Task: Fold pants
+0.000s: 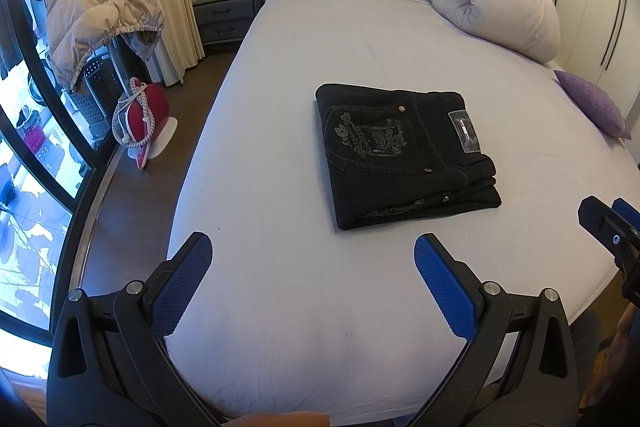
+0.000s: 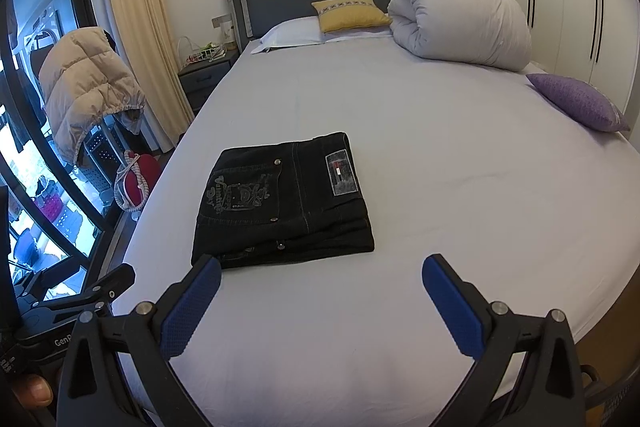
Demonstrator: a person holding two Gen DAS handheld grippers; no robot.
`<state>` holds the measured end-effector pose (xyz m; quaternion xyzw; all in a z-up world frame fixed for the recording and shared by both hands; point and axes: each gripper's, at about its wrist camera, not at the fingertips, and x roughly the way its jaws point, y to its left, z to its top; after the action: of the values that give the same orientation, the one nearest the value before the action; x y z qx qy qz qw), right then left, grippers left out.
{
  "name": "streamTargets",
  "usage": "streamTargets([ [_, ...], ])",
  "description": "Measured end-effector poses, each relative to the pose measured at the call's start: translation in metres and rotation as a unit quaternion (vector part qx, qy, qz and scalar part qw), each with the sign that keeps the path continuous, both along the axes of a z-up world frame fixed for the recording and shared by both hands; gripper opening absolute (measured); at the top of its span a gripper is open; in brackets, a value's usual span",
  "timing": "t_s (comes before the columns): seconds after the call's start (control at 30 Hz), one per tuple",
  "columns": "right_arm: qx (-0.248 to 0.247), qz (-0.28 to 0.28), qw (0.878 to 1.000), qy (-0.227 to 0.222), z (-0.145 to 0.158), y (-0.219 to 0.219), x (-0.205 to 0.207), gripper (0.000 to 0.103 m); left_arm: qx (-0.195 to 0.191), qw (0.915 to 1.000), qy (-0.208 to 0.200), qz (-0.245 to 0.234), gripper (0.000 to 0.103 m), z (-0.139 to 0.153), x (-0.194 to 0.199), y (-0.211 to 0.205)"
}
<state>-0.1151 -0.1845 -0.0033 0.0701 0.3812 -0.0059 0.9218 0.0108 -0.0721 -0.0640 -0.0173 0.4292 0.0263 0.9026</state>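
Black jeans [image 1: 404, 155] lie folded into a compact rectangle on the lilac bed sheet [image 1: 300, 75], back pocket embroidery and waist patch facing up. They also show in the right wrist view [image 2: 280, 203]. My left gripper [image 1: 312, 247] is open and empty, above the near end of the bed, short of the jeans. My right gripper [image 2: 322, 269] is open and empty, just in front of the jeans' near edge. The right gripper shows at the right edge of the left wrist view [image 1: 612, 231]; the left gripper shows at the lower left of the right wrist view [image 2: 100, 287].
A rolled white duvet [image 2: 460, 23], a yellow cushion [image 2: 352, 13] and a white pillow [image 2: 292, 33] lie by the headboard. A purple cushion [image 2: 580, 103] sits at the right edge. A nightstand [image 1: 226, 13], a chair with a beige puffer jacket [image 1: 96, 7] and a red iron [image 1: 140, 115] stand left.
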Motion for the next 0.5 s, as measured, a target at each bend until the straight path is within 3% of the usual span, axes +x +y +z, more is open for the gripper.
streamTargets([
  [0.5, 0.003, 0.003, 1.000, 0.003, -0.0024, -0.0001, 0.0022, 0.103, 0.006, 0.9999, -0.003, 0.007, 0.103, -0.0010, 0.0022, 0.0042],
])
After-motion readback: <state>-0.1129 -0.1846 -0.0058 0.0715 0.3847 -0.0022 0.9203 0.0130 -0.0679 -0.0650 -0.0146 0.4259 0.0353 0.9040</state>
